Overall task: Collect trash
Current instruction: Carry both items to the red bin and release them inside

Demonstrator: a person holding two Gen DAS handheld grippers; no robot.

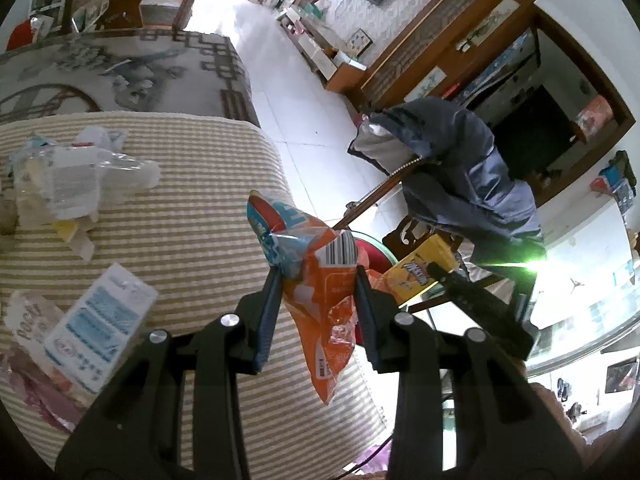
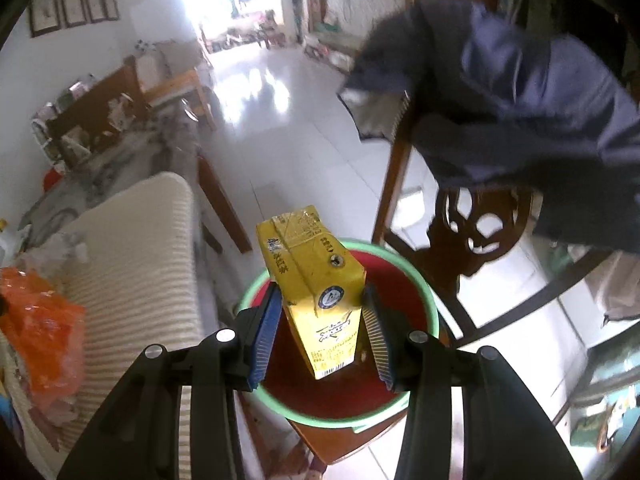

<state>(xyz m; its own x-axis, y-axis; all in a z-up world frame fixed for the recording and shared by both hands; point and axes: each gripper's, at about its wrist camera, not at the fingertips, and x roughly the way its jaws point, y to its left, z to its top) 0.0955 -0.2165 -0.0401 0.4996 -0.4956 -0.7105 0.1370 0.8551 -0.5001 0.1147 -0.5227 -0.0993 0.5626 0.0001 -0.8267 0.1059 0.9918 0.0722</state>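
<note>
— While both claws are loaded, how far would you say the collecting has got?

— Partway, by my reading. Nearest the lens, the right claw (image 2: 322,322) is clamped on a yellow drink carton (image 2: 316,292), and it hangs directly above the red bin (image 2: 430,312) with the green rim, which sits on a wooden stool. That piece looks a release away from done.

— And the other one?

— The left claw (image 1: 316,300) pinches an orange snack wrapper (image 1: 324,312), which dangles over the edge of the striped surface (image 1: 192,208). Just past it, the bin's rim and the yellow carton show, so it is near the bin but, as far as I can judge, not over it yet.

— Anything already inside the bin?

— I cannot tell; the carton hides most of the inside, and what shows looks bare red.

— What is left?

— Plenty. Further along the surface lie a white and blue packet (image 1: 100,328), a torn pinkish wrapper (image 1: 32,320) beside it, and beyond them a heap of clear plastic packaging (image 1: 76,184) with crumpled paper. Behind everything, a blue jacket (image 1: 460,168) is draped over a chair; that is no trash.
</note>
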